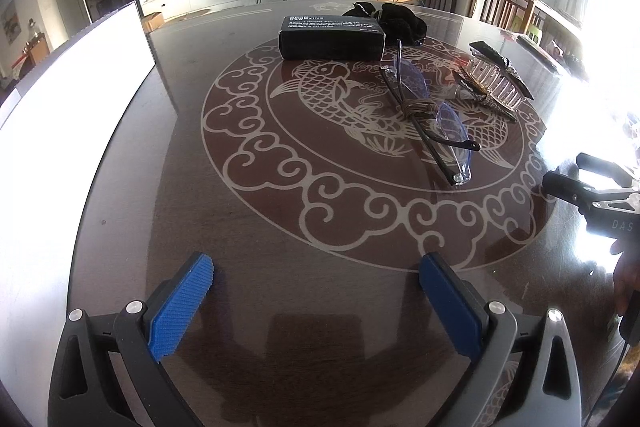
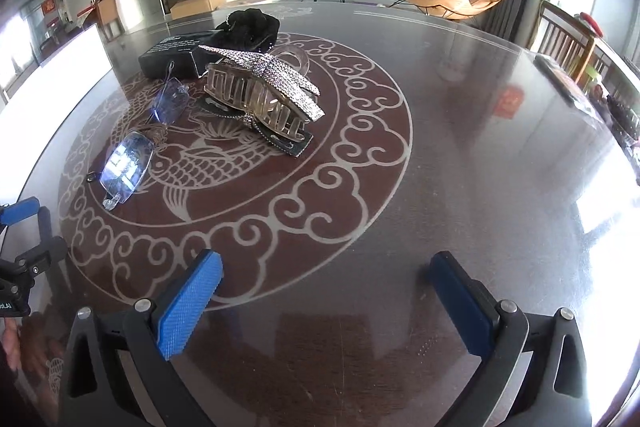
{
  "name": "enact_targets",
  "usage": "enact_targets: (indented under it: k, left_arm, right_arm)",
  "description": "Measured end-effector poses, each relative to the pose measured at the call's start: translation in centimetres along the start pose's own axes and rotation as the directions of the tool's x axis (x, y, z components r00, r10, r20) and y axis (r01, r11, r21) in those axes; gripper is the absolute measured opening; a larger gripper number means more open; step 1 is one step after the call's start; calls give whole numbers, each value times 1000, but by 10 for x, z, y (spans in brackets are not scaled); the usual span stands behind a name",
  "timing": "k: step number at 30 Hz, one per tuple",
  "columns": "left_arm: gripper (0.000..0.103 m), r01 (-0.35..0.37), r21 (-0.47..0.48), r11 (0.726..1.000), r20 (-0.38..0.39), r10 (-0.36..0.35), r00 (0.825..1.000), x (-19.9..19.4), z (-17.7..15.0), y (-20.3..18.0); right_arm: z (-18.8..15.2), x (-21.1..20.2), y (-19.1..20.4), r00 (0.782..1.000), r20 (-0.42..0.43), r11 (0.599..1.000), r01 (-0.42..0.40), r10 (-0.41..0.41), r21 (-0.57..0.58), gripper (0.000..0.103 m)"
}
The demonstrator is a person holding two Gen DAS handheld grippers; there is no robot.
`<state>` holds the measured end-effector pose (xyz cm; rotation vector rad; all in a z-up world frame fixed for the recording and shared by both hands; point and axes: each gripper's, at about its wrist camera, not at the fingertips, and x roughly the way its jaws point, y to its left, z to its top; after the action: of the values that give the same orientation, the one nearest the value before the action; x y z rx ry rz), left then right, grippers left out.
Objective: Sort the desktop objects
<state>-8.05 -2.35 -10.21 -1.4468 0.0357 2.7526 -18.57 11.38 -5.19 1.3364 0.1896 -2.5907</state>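
Note:
On the round glass table (image 1: pixel 280 227) lie rimless glasses (image 1: pixel 430 115) (image 2: pixel 136 151), a rhinestone hair claw (image 1: pixel 494 83) (image 2: pixel 264 95), a black box (image 1: pixel 332 37) (image 2: pixel 172 55) and a black scrunchie (image 1: pixel 400 19) (image 2: pixel 248 23) behind the box. My left gripper (image 1: pixel 316 283) is open near the table's front, well short of the glasses, nothing between its blue pads. My right gripper (image 2: pixel 326 281) is also open and empty, to the right of the glasses and in front of the claw. Each gripper shows at the other view's edge.
A white board or tray (image 1: pixel 68 99) (image 2: pixel 56 67) stands along the table's left side. Wooden chairs (image 2: pixel 568 47) stand at the far right, with small dark items (image 2: pixel 568 83) at that table edge. The right half of the table (image 2: pixel 480 147) is bare glass.

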Motion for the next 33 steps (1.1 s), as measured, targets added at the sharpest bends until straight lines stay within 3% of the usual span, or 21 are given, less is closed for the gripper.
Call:
enact_targets:
  k: [33]
  left_arm:
    - [103,-1,0,1000,1,1,1000,0,0,0]
  right_arm:
    - [-1,-1,-3,1000,3,1000,13,-13,17,103]
